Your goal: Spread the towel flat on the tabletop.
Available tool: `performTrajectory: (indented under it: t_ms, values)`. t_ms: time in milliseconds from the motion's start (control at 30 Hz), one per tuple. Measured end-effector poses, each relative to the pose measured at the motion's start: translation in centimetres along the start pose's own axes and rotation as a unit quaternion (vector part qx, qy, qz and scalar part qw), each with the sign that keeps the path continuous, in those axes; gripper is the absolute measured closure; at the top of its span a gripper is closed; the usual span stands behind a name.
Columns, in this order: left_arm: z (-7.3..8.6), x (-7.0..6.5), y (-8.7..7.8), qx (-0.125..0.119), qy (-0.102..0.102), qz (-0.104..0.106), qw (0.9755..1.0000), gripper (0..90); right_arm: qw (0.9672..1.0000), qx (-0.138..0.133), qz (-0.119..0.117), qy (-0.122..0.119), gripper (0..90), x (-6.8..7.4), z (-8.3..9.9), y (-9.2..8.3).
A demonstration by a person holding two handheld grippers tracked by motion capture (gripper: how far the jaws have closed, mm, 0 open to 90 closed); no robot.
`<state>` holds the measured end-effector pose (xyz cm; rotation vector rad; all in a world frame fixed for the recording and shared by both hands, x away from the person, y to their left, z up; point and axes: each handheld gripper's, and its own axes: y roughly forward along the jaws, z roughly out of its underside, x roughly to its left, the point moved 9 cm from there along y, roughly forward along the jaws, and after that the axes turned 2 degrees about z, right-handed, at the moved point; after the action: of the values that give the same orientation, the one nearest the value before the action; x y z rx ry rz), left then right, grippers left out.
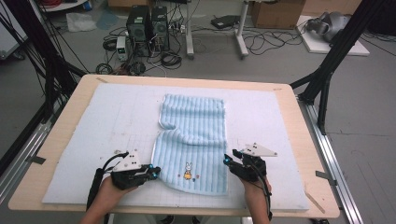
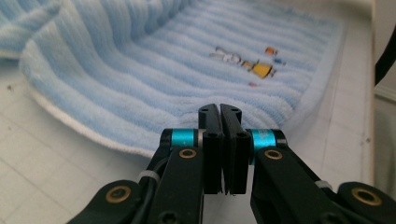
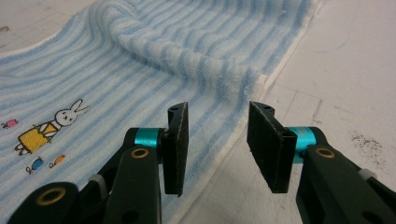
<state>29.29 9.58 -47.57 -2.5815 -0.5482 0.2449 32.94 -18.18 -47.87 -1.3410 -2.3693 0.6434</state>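
Towel [image 1: 195, 140] work is in hand: a light-blue striped towel with a small embroidered rabbit [image 1: 187, 171] lies lengthwise down the middle of a pale foam mat [image 1: 112, 121], its far part rumpled into a ridge across the width. Left gripper [image 1: 153, 171] sits at the towel's near-left edge with its jaws pressed together; in the left gripper view [image 2: 220, 112] they meet right at the white hem, and a pinch of cloth looks caught between them, though the pads hide the seam, so I cannot be sure. Right gripper [image 1: 227, 161] waits at the towel's right edge, jaws parted; its own view [image 3: 217, 126] shows the hem running between the pads without either one pressing on it. Holding both side edges near the rabbit end would let the person lift that end evenly, probably to fold or smooth it.

Beneath the towel the mat covers most of a light wooden table [image 1: 60, 135]. Beyond the table's far edge the grey floor carries computer towers [image 1: 148, 28], tangled cables and a cardboard box [image 1: 276, 13].
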Motion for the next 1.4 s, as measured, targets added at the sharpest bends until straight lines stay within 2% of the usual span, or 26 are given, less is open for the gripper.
performTrajectory:
  t_ms: [100,200,267,333,433,567,600,633,667,733,800,867,967,1033,1133,1167,1300,1400]
  values:
    - [-1.5,0.2,0.0,-0.020,-0.011,0.014,0.9996,87.2,1.0000,0.000,-0.002,-0.002,58.3,0.1,0.0,0.1]
    - [-3.0,0.8,0.4,-0.029,-0.023,0.023,0.9990,87.1,1.0000,0.002,-0.003,-0.002,58.1,0.2,0.0,0.2]
    - [-3.7,1.7,1.2,-0.023,-0.039,0.018,0.9988,87.1,1.0000,0.004,-0.004,-0.001,58.0,0.3,0.1,0.3]
    - [-3.9,2.5,2.3,-0.006,-0.060,0.014,0.9981,87.1,1.0000,0.004,-0.006,-0.001,57.8,0.3,0.1,0.3]
    - [-3.5,3.7,4.2,0.028,-0.090,-0.004,0.9955,86.8,1.0000,0.005,-0.005,0.000,57.6,0.2,0.2,0.3]
    - [-2.5,4.6,5.9,0.063,-0.098,-0.048,0.9920,83.5,1.0000,0.006,-0.007,0.000,57.1,0.1,0.4,0.2]
    - [-2.3,4.8,6.1,0.072,-0.096,-0.067,0.9905,77.8,1.0000,0.006,-0.006,0.003,57.0,0.0,0.5,0.2]
    - [-2.1,5.0,6.3,0.077,-0.098,-0.081,0.9889,67.3,1.0000,0.006,-0.006,0.004,56.8,-0.1,0.5,0.2]
    - [-2.1,5.0,6.4,0.075,-0.103,-0.084,0.9884,60.9,0.9999,0.007,-0.006,0.007,56.6,-0.2,0.6,0.1]
    - [-2.3,5.0,6.1,0.064,-0.102,-0.090,0.9887,54.5,1.0000,0.006,-0.006,0.005,56.6,-0.4,0.7,0.0]
    - [-2.6,5.1,5.3,0.040,-0.106,-0.094,0.9890,48.8,0.9999,0.006,-0.004,0.008,56.6,-0.5,0.8,-0.1]
    - [-2.7,5.0,4.4,0.024,-0.111,-0.087,0.9898,47.4,0.9999,0.006,-0.004,0.010,56.4,-0.5,0.8,-0.2]
    - [-2.4,4.4,2.9,0.000,-0.106,-0.079,0.9912,50.4,1.0000,0.003,-0.003,0.008,56.3,-0.5,0.7,-0.2]
    - [-2.0,3.9,2.0,-0.009,-0.102,-0.067,0.9925,57.8,0.9999,0.005,-0.004,0.010,56.1,-0.3,0.6,-0.2]
    - [-1.2,3.3,1.4,-0.002,-0.101,-0.063,0.9929,64.2,1.0000,0.002,-0.005,0.004,55.6,-0.1,0.4,0.0]
    - [-0.8,3.2,1.4,0.009,-0.098,-0.065,0.9930,65.6,0.9999,0.003,-0.007,0.007,55.5,0.1,0.3,0.0]
    - [0.3,3.3,2.0,0.043,-0.103,-0.082,0.9904,65.9,0.9999,0.005,-0.011,-0.001,55.2,0.7,0.1,0.4]
    - [0.3,2.7,2.7,0.048,-0.108,-0.068,0.9907,64.5,0.9999,0.006,-0.013,-0.004,55.2,1.0,0.0,0.6]
